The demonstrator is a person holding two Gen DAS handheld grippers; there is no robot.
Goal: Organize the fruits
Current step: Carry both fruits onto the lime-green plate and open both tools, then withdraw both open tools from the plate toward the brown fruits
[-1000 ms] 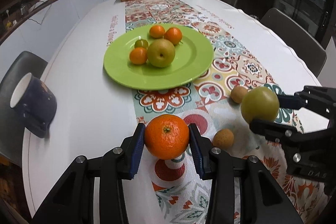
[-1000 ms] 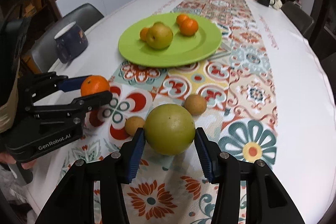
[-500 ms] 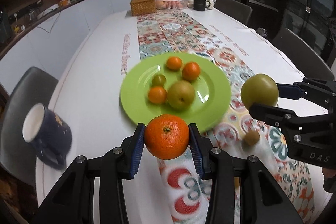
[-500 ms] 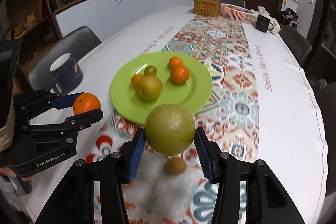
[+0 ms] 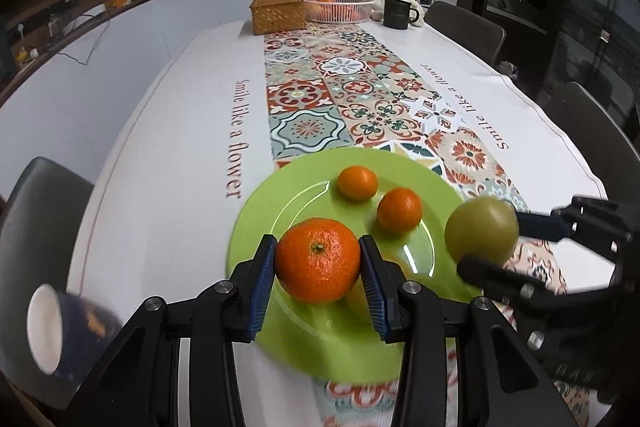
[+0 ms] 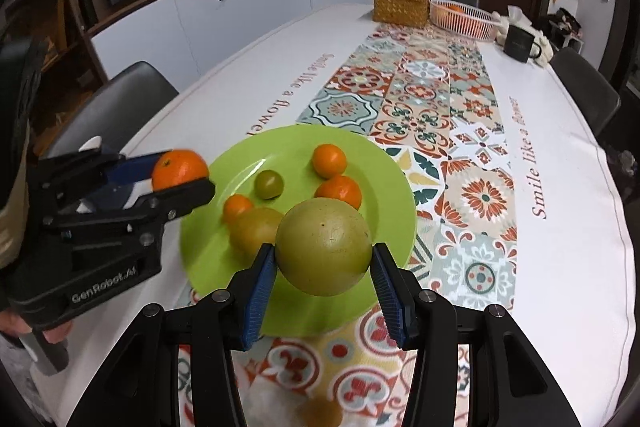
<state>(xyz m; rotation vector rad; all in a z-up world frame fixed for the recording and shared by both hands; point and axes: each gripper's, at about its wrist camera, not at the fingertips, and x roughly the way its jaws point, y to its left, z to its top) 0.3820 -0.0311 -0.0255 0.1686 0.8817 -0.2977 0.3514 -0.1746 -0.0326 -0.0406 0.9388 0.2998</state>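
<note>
Above the near left part of the green plate point(image 5: 256, 211), left claw point(image 5: 318, 277) clamped on an orange point(image 5: 318, 259). Just to its right, over the plate's near right edge, right claw point(image 6: 323, 269) gripping a big green fruit point(image 6: 323, 251). On the plate beyond: small oranges point(image 6: 329, 159), a small green fruit point(image 6: 269, 183), a pear point(image 6: 252, 233). Patterned runner point(image 6: 424, 115) along the tabletop point(image 5: 172, 163).

Four oranges point(image 6: 329, 159); three green fruits point(image 6: 323, 246).

Wicker box point(image 5: 277, 13), black mug point(image 5: 397, 13), tablecloth point(image 5: 180, 155)
</note>
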